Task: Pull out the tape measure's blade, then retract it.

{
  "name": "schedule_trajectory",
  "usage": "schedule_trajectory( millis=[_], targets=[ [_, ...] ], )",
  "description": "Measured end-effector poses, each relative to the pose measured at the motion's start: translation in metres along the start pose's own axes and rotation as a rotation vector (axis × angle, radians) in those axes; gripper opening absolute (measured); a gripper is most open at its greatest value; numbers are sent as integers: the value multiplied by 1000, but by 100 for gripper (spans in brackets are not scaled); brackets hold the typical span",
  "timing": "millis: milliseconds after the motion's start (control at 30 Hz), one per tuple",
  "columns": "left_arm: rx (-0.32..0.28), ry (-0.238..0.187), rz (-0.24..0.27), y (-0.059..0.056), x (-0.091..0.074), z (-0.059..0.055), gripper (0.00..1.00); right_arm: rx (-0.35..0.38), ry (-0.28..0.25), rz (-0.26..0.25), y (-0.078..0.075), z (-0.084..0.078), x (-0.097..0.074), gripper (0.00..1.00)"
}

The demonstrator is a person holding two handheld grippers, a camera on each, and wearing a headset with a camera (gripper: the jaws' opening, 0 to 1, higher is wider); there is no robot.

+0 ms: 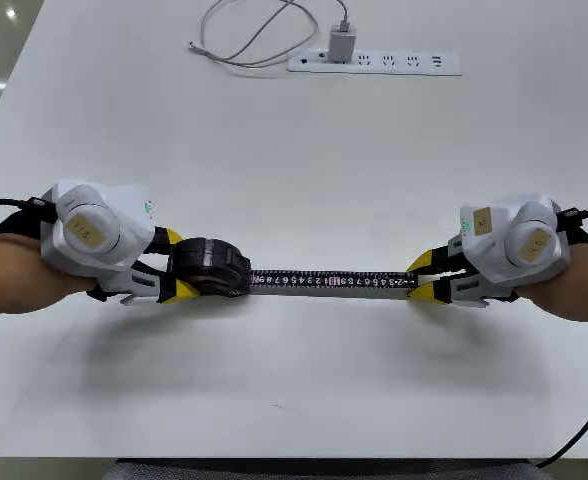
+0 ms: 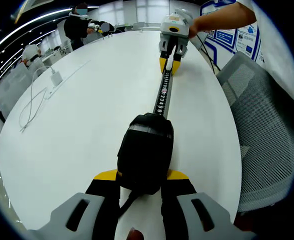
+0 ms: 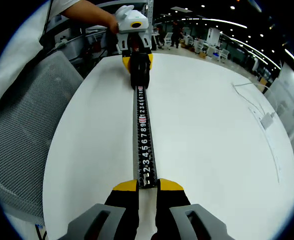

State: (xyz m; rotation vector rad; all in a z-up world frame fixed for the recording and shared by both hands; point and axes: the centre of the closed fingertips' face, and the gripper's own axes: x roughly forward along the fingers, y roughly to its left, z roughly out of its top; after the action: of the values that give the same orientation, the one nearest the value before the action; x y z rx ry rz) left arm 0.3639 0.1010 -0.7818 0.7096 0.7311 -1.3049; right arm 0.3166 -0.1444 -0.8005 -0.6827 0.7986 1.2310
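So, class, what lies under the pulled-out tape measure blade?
The white table lies below the blade. Its tip is covered by the right gripper's jaws, so the end hook cannot be seen.

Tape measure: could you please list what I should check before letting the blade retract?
1. Left tongs shut on case: ok.
2. Right tongs shut on blade tip: ok.
3. Blade straight, no kink: ok.
4. Blade's path back to case unobstructed: ok.
5. Cable and power strip far from blade: ok.
6. Case's lock released: cannot tell.
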Motion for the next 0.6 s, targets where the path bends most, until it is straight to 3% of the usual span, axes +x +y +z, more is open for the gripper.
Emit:
schedule_trajectory(
  millis=[600],
  targets=[
    [4, 3, -2, 0, 1, 0, 26, 17, 53, -10, 0, -35, -22, 8]
  ],
)
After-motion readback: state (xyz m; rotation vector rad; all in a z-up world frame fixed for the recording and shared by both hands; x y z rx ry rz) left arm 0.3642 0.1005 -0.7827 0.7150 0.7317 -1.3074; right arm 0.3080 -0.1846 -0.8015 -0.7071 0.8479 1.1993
